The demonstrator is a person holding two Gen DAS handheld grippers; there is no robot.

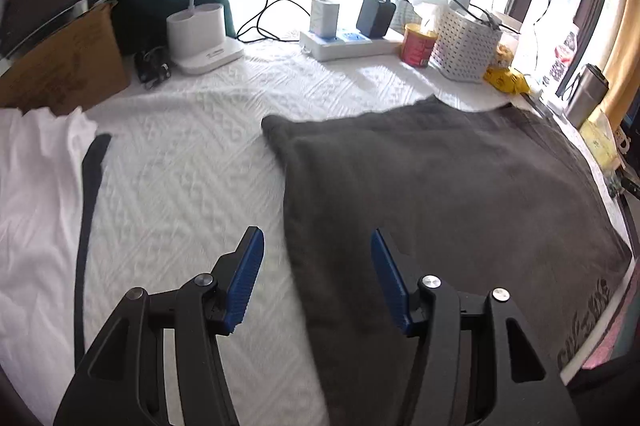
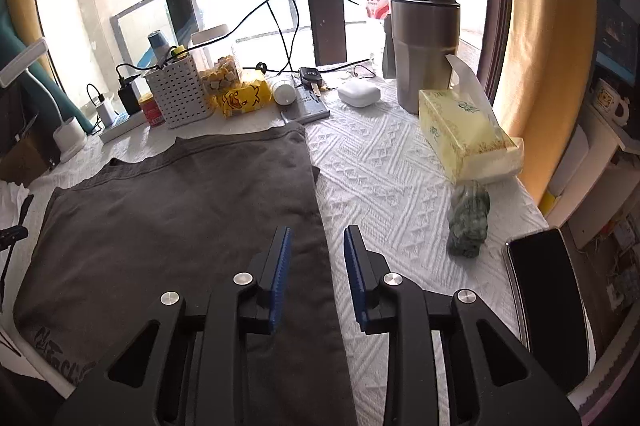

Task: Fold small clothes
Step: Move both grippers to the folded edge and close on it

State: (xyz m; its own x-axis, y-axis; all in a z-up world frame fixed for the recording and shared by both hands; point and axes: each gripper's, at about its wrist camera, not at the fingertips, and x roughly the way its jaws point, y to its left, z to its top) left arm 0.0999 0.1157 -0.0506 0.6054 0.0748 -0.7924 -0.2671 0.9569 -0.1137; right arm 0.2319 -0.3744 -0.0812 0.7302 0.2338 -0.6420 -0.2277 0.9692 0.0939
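Grey garment (image 1: 440,194) lies flat; both grippers parted, holding nothing.

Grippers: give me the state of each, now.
Left gripper: open, holding nothing, above the dark grey garment's edge.
Right gripper: open, holding nothing, above the same garment's other edge.

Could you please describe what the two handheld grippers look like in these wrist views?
The left gripper and right gripper look alike: matte black angular linkage arms with triangular cut-outs, round silver pivot pins, and two ribbed blue finger pads each. No cables, markings or sleeves are visible.
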